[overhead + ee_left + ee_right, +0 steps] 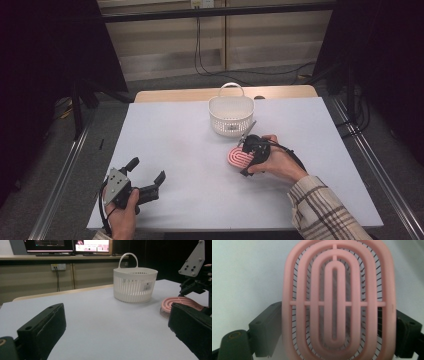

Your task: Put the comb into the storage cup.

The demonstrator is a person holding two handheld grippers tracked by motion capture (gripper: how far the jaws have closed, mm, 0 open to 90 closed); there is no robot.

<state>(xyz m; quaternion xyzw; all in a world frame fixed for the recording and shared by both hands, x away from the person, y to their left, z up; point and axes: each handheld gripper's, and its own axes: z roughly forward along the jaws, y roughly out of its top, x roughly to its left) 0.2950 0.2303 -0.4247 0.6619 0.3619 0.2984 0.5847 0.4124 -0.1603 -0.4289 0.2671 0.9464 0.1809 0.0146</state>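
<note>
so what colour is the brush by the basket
Pink: the brush is an oval of concentric pink ribs over dark bristles, clearest in the right gripper view.

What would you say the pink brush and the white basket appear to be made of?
The pink brush: apparently soft matte plastic or silicone, with smooth moulded oval ribs and thin dark bristles beneath. The white basket: likely rigid moulded plastic with a slight sheen, with even slotted walls and a one-piece loop handle.
</note>
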